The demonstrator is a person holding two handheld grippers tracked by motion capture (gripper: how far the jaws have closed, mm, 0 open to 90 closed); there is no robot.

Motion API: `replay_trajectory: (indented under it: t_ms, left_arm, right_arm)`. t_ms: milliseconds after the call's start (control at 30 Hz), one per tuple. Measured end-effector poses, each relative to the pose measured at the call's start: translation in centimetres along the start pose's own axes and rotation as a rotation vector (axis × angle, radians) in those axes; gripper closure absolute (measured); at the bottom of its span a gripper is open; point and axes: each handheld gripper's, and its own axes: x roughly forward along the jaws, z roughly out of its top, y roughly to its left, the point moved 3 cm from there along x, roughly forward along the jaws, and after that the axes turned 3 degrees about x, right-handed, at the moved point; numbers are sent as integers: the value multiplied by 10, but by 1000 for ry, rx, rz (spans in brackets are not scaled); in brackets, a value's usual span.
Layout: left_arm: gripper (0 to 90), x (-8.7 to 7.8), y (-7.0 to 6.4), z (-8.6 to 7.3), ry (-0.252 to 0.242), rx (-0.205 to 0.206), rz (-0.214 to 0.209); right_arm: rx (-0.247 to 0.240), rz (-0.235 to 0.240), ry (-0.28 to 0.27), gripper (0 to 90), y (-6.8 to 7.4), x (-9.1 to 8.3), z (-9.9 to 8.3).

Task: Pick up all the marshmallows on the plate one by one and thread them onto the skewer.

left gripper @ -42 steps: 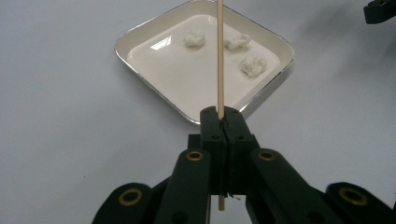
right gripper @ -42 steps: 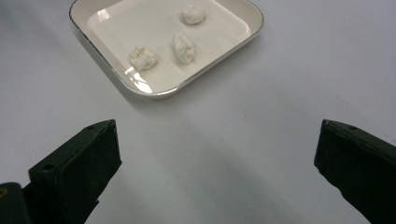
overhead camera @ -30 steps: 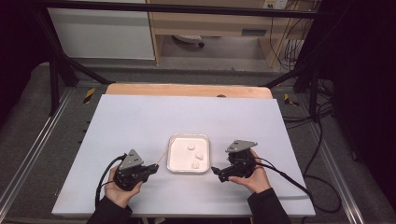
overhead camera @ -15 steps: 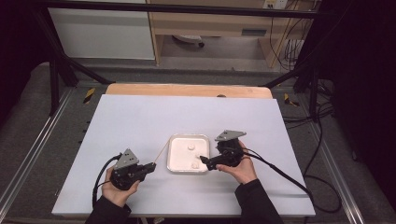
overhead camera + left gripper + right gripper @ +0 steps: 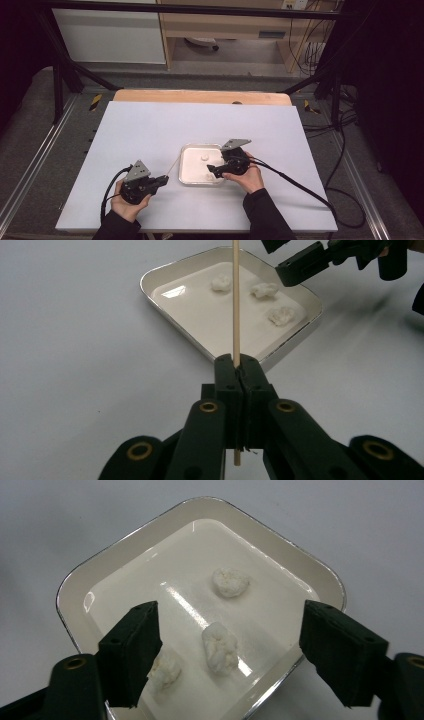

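- the left gripper (image 5: 237, 371) is clenched on a thin wooden skewer (image 5: 235, 300), whose free end points toward the tray (image 5: 165, 277); nothing is threaded on it yet.
- the tray sits on the bench (image 5: 150, 130) between the two grippers, holding three white lumps (image 5: 220, 647), all loose on its floor.
- the right gripper (image 5: 230, 655) hangs released over the tray, jaws wide on either side of the nearest lump, not touching it.
- judged from this, the work is at its start: first pick pending, all three lumps left.
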Motion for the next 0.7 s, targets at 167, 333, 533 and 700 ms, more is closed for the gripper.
replay_trajectory:
  t_ms: [167, 333, 533, 700]
  left_arm:
    - [884, 1, -1, 0, 1, 1, -8]
    - [884, 1, -2, 0, 2, 2, -8]
    - [884, 2, -2, 0, 6, 3, -8]
    - [884, 3, -3, -1, 12, 7, -12]
  right_arm:
    - [25, 28, 16, 356, -1, 5, -1]
    - [38, 40, 39, 392, -1, 10, -4]
    - [18, 35, 59, 475, -1, 14, -8]
    - [-6, 23, 70, 539, -1, 15, -10]
